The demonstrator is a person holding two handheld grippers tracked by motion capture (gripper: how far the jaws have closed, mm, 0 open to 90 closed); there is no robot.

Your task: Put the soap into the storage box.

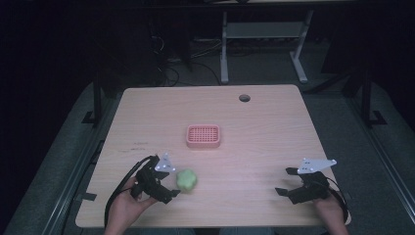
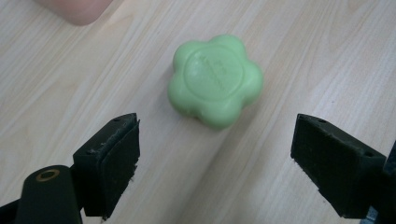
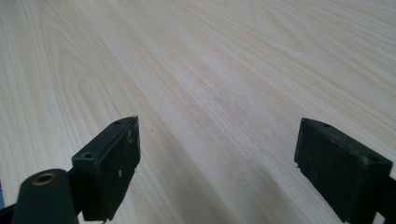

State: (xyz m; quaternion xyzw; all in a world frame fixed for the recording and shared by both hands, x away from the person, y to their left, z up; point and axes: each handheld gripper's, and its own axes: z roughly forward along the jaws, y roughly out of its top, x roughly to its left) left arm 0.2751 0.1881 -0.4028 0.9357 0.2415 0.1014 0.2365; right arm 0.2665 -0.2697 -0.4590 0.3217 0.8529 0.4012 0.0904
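A green flower-shaped soap (image 1: 186, 180) (image 2: 214, 79) lies flat on the wooden table (image 1: 254, 127). My left gripper (image 1: 169, 182) (image 2: 217, 163) is open just in front of it, jaws wide apart and the soap a little beyond their tips, untouched. A pink ribbed soap dish (image 1: 203, 136) sits at the table's middle; its rounded corner (image 2: 77, 9) shows at the top left of the left gripper view. My right gripper (image 1: 288, 181) (image 3: 217, 163) is open over bare wood near the front right, nothing between its jaws.
A round cable hole (image 1: 244, 98) is in the table's far side. White legs of another desk (image 1: 224, 49) and cables stand on the floor beyond. The table's front edge (image 1: 210, 226) runs right by both hands.
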